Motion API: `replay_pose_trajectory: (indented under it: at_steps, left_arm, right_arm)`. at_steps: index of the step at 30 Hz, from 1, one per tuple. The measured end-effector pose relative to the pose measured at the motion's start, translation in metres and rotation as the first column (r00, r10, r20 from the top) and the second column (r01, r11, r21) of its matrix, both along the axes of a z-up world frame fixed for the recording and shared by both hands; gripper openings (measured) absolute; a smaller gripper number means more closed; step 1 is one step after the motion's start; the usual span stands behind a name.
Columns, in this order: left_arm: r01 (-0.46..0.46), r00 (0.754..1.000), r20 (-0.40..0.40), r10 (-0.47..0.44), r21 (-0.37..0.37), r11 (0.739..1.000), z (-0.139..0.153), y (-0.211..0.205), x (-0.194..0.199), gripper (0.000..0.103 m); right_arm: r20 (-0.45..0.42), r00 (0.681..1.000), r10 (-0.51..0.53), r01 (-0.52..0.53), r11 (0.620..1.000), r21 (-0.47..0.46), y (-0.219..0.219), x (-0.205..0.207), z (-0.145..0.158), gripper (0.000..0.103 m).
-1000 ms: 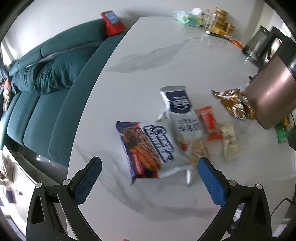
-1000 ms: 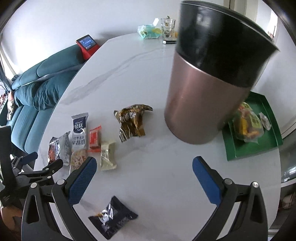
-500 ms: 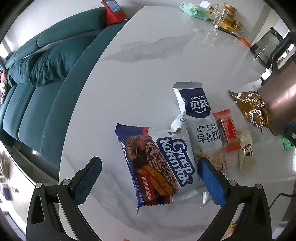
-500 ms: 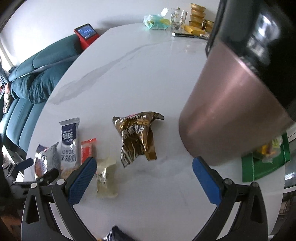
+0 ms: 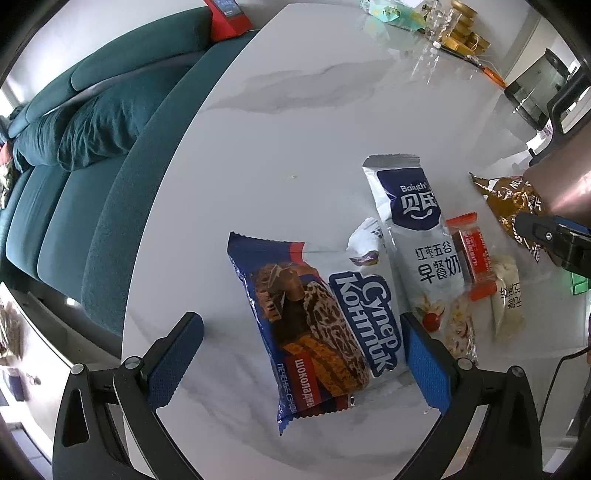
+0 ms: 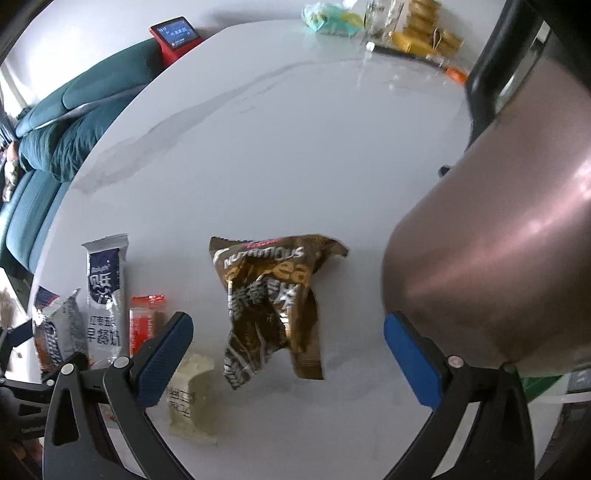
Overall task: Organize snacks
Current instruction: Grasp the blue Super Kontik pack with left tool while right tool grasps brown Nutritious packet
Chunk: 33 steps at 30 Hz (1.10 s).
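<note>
Left wrist view: left tongs spread wide, straddling the blue-and-white foil biscuit packet flat on the white marble counter. Light, slippery, crushable; pinch a crimped end at 12 o'clock. Right tongs likewise spread, empty.

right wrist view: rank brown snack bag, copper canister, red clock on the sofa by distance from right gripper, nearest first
1. brown snack bag: lies between the open fingers of the right gripper.
2. copper canister: just beyond the right fingertip.
3. red clock: far off on the sofa back, upper left.

Both wrist views look steeply down, close over the table; both share the milk sachet
</note>
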<state>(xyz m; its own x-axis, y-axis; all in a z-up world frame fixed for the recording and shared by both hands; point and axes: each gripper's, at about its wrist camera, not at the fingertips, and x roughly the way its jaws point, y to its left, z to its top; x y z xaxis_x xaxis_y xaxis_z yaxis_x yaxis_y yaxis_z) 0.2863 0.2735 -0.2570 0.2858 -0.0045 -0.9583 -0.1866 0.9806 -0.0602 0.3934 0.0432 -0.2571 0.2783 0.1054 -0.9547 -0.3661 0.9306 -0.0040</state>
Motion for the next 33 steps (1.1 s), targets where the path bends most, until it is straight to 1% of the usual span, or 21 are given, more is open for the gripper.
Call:
replay_pose_trajectory:
  at_steps: [5,9,12,23,27,30,31,32,33]
  left_arm:
    - [0.003,1.000,-0.013,-0.003,0.003,1.000,-0.002,0.011,0.005,0.102]
    - [0.006,1.000,-0.013,-0.006,0.005,1.000,-0.003,0.015,0.007,0.102]
    - [0.029,0.999,-0.015,-0.029,0.009,1.000,-0.003,0.016,0.010,0.102]
    - [0.053,0.998,-0.030,-0.051,0.044,0.998,-0.005,0.011,0.013,0.102]
    - [0.046,0.998,-0.048,-0.044,0.040,0.998,-0.005,0.013,0.016,0.102]
    - [0.057,0.998,-0.041,-0.056,0.042,0.997,-0.004,0.011,0.014,0.102]
    - [0.063,0.997,-0.039,-0.061,0.044,0.997,-0.004,0.009,0.012,0.102]
    - [0.067,0.997,-0.043,-0.065,0.043,0.997,-0.004,0.010,0.012,0.102]
    - [0.076,0.996,-0.046,-0.074,0.044,0.996,-0.004,0.010,0.012,0.102]
  right_arm:
    - [-0.003,1.000,0.016,-0.016,0.999,-0.032,0.011,0.006,-0.005,0.103]
    - [-0.029,1.000,-0.005,0.005,1.000,-0.003,0.011,0.007,-0.008,0.103]
    - [-0.053,0.999,-0.007,0.007,1.000,0.004,0.013,0.015,-0.014,0.103]
    - [-0.048,0.999,-0.005,0.005,1.000,-0.004,0.021,0.014,-0.019,0.103]
    - [-0.050,0.999,-0.005,0.004,1.000,-0.012,0.021,0.016,-0.020,0.103]
    - [-0.041,0.999,0.000,-0.001,1.000,-0.025,0.022,0.016,-0.021,0.103]
    - [-0.034,0.999,0.002,-0.003,0.999,-0.031,0.022,0.016,-0.020,0.098]
    - [-0.027,1.000,0.002,-0.003,0.999,-0.036,0.022,0.016,-0.020,0.085]
    - [-0.023,1.000,-0.001,0.001,1.000,-0.030,0.021,0.016,-0.019,0.080]
